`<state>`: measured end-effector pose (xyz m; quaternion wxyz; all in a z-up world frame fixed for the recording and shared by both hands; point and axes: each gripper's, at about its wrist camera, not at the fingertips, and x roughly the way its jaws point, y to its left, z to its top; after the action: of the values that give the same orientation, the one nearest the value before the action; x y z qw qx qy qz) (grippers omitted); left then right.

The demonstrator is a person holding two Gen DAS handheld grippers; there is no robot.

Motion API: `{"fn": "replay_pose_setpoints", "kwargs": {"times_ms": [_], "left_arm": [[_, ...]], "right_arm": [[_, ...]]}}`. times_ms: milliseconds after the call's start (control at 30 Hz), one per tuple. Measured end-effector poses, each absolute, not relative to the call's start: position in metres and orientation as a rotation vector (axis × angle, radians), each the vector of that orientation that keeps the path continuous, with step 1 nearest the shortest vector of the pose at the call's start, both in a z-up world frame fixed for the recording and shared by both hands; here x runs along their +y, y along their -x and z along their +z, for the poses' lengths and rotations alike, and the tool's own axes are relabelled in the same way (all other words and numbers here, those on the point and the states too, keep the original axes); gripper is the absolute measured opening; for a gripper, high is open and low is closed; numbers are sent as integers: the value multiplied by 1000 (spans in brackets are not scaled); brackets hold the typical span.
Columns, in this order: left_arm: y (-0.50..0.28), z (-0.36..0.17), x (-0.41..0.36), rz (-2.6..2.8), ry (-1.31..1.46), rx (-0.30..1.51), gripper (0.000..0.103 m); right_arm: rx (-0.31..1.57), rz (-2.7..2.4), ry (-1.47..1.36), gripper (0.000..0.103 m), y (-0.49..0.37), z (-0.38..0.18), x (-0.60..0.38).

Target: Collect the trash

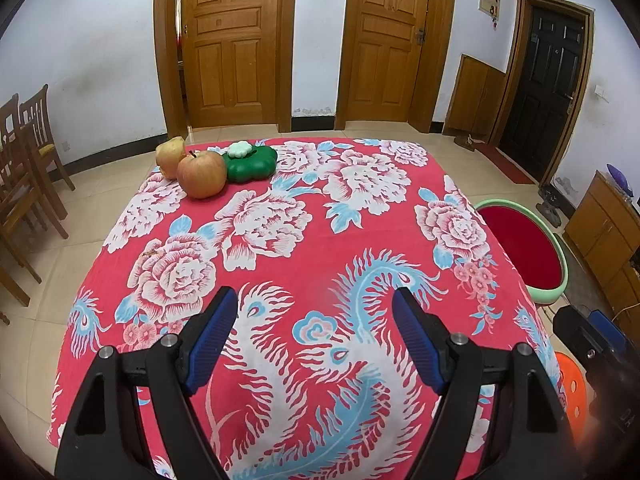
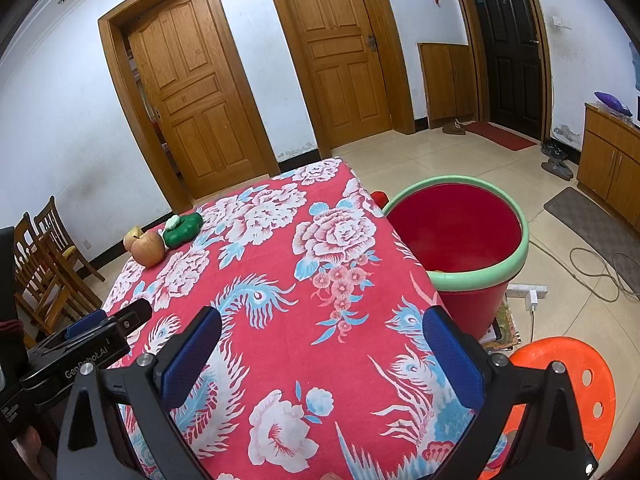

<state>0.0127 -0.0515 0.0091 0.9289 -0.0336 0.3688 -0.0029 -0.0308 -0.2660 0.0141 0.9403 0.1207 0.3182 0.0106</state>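
Blue-padded fingers [image 1: 216,332] of both the left gripper [image 1: 314,340] and right gripper [image 2: 322,360] are spread wide, nothing held. The bitten apple core [image 1: 170,156] sits far ahead of them, touching 1 whole apple [image 1: 201,174], which could be grabbed instead.

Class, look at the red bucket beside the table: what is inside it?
The red bucket shows bare red inner walls and a small yellowish scrap by its near rim. Its floor is hidden behind that rim and the tablecloth.

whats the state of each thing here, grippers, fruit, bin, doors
left gripper: open, empty
right gripper: open, empty
whole apple: intact, upright on cloth
eaten apple: partly eaten, behind whole apple
red bin: open-topped, beside table
wooden doors: closed
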Motion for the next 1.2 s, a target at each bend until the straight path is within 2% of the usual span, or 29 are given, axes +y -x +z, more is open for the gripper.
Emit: {"fn": "replay_pose_setpoints", "kwargs": {"times_ms": [1200], "left_arm": [[-13,6,-51,-2,65,763,79]], "right_arm": [[653,24,-246,103,31,13,-265]]}}
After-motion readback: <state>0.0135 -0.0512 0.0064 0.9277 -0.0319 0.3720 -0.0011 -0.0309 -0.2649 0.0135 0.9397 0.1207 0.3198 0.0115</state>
